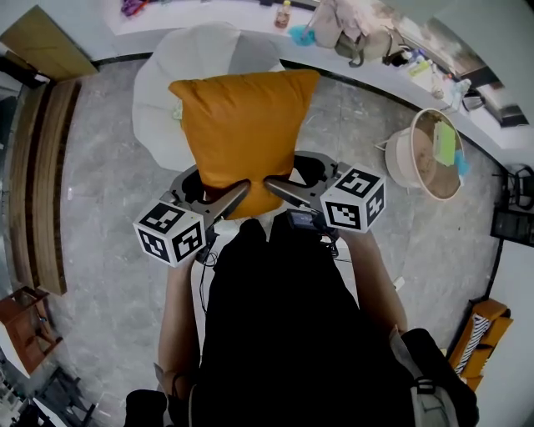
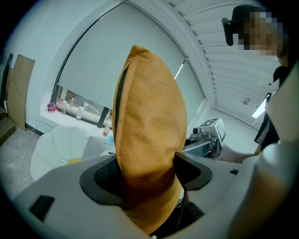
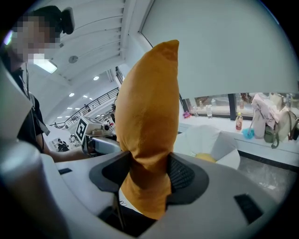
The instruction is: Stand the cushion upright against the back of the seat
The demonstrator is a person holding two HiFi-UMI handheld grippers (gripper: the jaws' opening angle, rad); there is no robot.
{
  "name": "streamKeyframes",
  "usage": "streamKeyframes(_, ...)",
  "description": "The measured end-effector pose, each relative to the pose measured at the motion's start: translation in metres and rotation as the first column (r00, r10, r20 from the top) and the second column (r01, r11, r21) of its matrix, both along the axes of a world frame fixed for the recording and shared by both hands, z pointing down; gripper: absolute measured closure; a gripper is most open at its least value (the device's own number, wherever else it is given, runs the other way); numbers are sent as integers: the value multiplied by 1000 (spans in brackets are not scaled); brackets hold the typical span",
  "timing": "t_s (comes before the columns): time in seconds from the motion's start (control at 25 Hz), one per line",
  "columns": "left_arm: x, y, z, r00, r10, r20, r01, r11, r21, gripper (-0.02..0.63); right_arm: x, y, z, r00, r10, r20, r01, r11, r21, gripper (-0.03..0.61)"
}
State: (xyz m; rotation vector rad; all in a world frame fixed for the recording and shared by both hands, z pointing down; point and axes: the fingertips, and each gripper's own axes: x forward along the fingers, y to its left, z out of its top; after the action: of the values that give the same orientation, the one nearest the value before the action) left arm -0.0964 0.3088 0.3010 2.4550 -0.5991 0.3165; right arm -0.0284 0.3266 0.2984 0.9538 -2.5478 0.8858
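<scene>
An orange cushion (image 1: 242, 133) hangs in the air in front of a white tub chair (image 1: 163, 75), held up flat by its near edge. My left gripper (image 1: 207, 185) is shut on its near left corner, my right gripper (image 1: 302, 173) on its near right corner. In the left gripper view the cushion (image 2: 149, 112) rises edge-on between the dark pads (image 2: 105, 175), squeezed thin there. The right gripper view shows the same cushion (image 3: 149, 112) pinched between its pads (image 3: 182, 175), and the chair (image 3: 212, 142) lies beyond.
A small yellow thing (image 3: 205, 158) lies in the chair's seat. A round basket table (image 1: 427, 154) stands to the right. A white counter (image 1: 250, 18) with bags (image 1: 350, 33) and bottles runs along the back wall. A wooden bench (image 1: 46, 175) lines the left side.
</scene>
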Motion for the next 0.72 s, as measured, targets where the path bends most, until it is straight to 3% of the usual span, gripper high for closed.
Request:
streamKeyframes(0.4, -11, -25, 10, 999, 31, 17, -32, 999, 2, 258, -12, -23, 11, 1000, 6, -11, -7, 1000, -26, 328)
streamKeyframes(0.72, -6, -56, 11, 1000, -26, 16, 26, 1000, -14, 258, -6, -59, 12, 998, -65, -10, 65, 998, -21, 328)
